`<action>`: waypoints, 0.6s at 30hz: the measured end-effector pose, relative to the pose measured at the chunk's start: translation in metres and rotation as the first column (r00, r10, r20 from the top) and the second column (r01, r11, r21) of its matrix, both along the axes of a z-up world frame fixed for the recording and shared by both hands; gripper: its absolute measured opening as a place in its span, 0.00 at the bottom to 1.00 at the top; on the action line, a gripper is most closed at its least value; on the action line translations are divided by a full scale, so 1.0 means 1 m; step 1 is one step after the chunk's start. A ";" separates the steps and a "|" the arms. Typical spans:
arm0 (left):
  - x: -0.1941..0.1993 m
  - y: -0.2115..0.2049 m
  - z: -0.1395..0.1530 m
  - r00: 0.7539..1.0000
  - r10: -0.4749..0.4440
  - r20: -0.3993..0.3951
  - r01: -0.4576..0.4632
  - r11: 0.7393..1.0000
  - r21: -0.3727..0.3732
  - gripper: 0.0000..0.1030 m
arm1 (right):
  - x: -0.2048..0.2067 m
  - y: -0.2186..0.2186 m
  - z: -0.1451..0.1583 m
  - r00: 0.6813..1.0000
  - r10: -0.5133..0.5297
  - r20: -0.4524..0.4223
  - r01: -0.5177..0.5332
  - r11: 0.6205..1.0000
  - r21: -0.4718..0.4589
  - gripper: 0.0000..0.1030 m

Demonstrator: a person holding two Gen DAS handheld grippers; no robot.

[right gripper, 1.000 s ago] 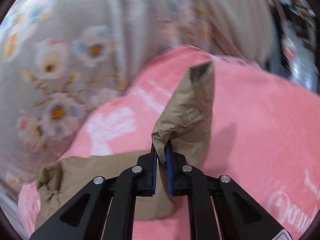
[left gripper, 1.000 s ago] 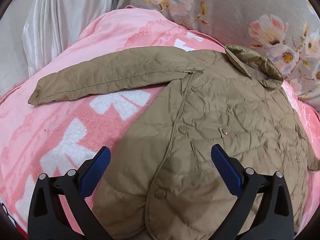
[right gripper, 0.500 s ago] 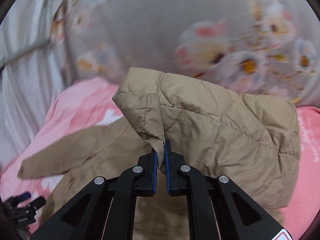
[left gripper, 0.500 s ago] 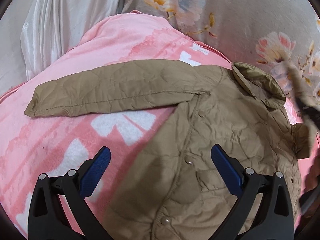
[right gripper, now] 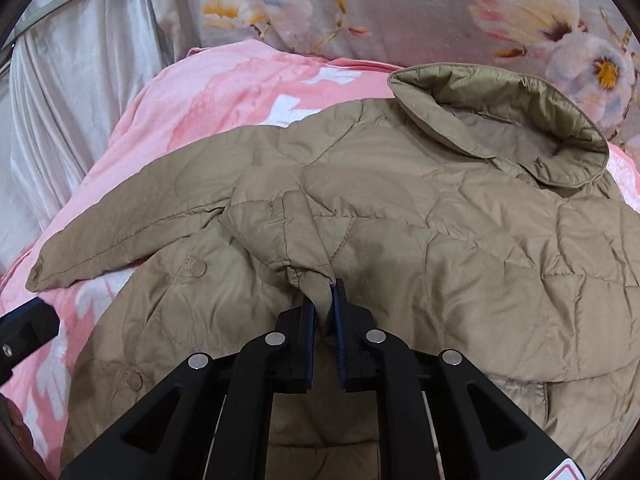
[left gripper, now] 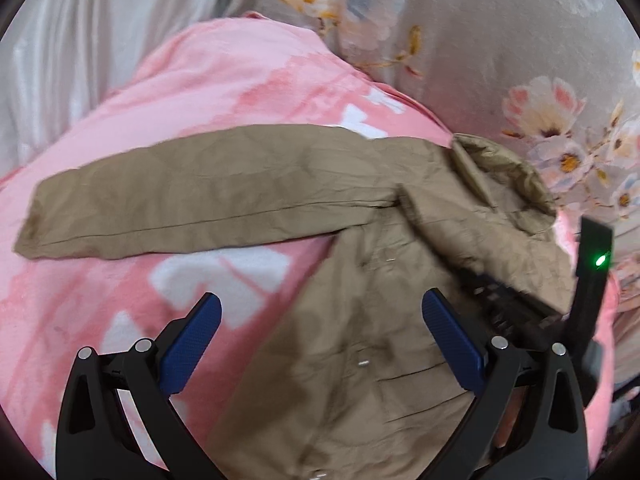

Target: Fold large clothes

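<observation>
Jacket (right gripper: 460,240): tan, quilted, spread on pink blanket (left gripper: 240,80), collar toward floral fabric (right gripper: 400,8); one sleeve (left gripper: 192,196) stretched flat sideways, other sleeve's cuff (right gripper: 288,232) folded onto chest. Right gripper (right gripper: 323,300) angled down, fingers narrow, just been opening, cuff edge between them. Left gripper (left gripper: 320,340) above hem, fingers wide, empty.

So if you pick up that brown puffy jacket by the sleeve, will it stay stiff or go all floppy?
Probably floppy: the sleeve cuff bunches and creases between the right gripper pads. The jacket looks quilted and puffy, so likely light. Its smooth fabric might slip.
</observation>
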State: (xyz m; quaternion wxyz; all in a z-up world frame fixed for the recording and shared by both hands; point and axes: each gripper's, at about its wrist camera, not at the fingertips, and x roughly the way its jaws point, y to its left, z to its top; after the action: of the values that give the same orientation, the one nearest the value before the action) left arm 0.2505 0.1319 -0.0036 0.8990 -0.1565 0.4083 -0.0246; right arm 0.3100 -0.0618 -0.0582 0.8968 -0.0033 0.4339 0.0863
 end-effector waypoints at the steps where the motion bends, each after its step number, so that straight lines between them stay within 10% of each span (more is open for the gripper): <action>1: 0.005 -0.004 0.001 1.000 -0.022 -0.007 0.021 0.999 -0.030 0.95 | -0.004 0.001 0.001 1.000 0.013 -0.001 -0.013 1.000 -0.004 0.19; 5: 0.025 -0.020 -0.002 0.994 -0.097 -0.053 0.088 0.984 -0.155 0.95 | -0.037 0.001 0.016 0.996 0.074 0.051 -0.076 0.996 0.044 0.67; 13: 0.059 -0.064 -0.033 0.954 -0.228 -0.195 0.149 0.925 -0.351 0.95 | -0.096 -0.115 0.035 0.984 -0.154 0.091 0.145 0.985 0.097 0.67; 18: 0.080 -0.078 -0.046 0.954 -0.219 -0.203 0.114 0.895 -0.431 0.94 | -0.107 -0.252 0.026 0.865 -0.502 -0.014 0.476 0.811 0.340 0.68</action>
State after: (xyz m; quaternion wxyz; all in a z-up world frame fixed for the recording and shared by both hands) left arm 0.3309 0.0544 -0.0498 0.7820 -0.3099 0.5138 -0.1685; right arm 0.2029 -0.3135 -0.0321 0.8919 0.2562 0.3648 -0.0758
